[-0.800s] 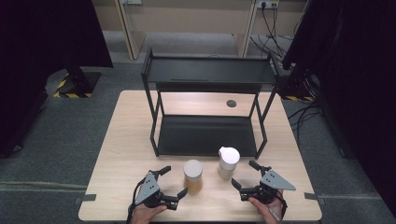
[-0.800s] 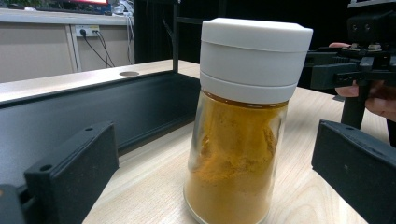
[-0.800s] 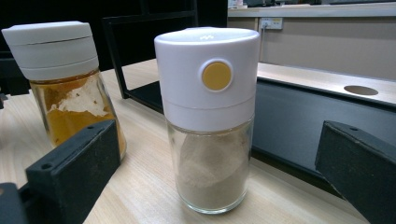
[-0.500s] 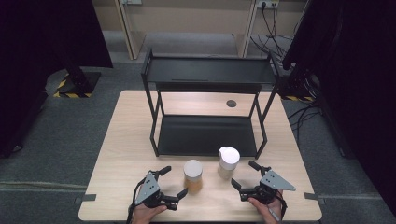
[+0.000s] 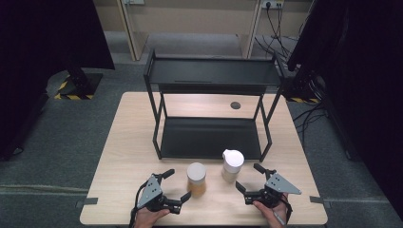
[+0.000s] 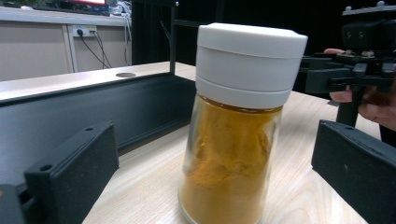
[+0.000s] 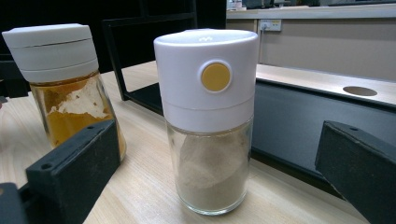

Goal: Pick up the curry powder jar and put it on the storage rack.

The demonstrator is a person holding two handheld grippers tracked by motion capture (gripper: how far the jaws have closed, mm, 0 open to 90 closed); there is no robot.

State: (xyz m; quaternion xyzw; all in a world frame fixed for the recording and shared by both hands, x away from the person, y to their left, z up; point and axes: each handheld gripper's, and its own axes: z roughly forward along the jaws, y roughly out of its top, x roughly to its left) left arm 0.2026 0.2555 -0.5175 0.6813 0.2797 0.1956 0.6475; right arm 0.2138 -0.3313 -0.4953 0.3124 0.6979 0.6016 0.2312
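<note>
Nothing has moved since the earlier frames: both grippers and both jars sit where they were. My left gripper [image 5: 177,185] rests at the near edge of the table [image 5: 119,156], jaws spread wide and gripping nothing, with the yellow spice jar [image 5: 196,179] upright just ahead of them, apart from either pad. My right gripper [image 5: 247,178] mirrors it, jaws equally wide and empty, facing the pale spice jar [image 5: 232,165], which stands just in front of the black two-tier rack [image 5: 209,76]. I judge the risk to be a tip-over: both jars are tall and narrow, so a jaw arriving off-centre could knock one over or push it into its neighbour standing close beside it.
</note>
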